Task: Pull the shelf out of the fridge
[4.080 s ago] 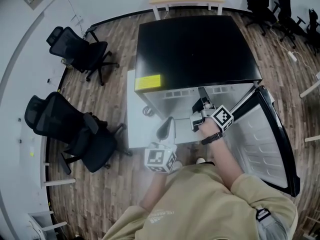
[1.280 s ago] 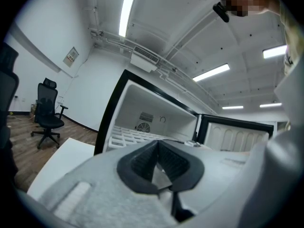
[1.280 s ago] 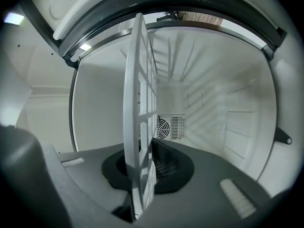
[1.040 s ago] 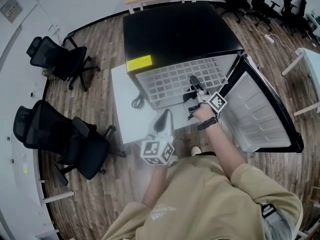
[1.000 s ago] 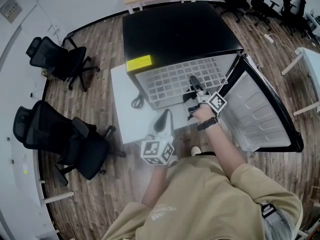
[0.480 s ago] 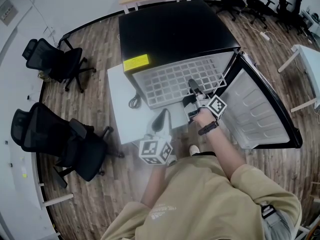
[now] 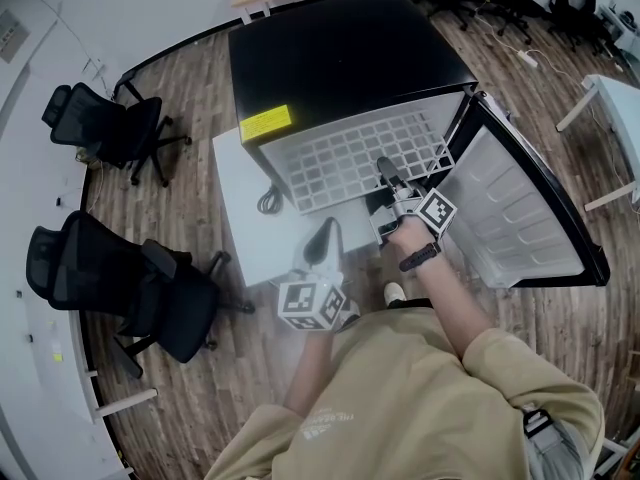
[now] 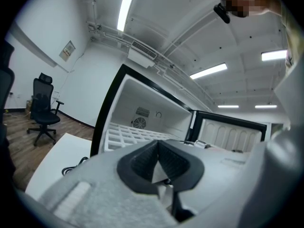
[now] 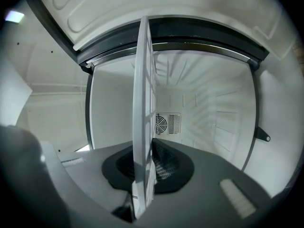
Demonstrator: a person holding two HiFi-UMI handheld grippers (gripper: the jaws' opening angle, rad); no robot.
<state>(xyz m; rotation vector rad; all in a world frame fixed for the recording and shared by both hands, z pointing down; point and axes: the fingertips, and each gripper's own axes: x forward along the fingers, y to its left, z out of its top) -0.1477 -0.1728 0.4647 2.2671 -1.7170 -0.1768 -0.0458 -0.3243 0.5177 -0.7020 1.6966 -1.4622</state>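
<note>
The white wire-grid shelf (image 7: 345, 163) is seen partly drawn out of the black fridge (image 7: 330, 58). Its grid projects forward of the open front, and its far end reaches back into the white cavity. The fridge's white-lined door (image 7: 520, 213) is swung wide to the right. The shelf's front edge is clamped by the right gripper (image 7: 384, 173). In the right gripper view the shelf is seen edge-on between the dark ribbed fingers (image 9: 166, 165), which are closed narrowly on it with a pad against each face. The left gripper (image 7: 327, 230) is held over the white desk (image 7: 245, 243) beside the fridge, apart from the shelf. Its fingers (image 8: 140, 160) are brought together at the tips, with nothing gripped. A black coiled cable (image 7: 268, 203) is seen on the desk, and black office chairs (image 7: 150, 288) are seen on the wooden floor (image 7: 180, 408) to the left.
</note>
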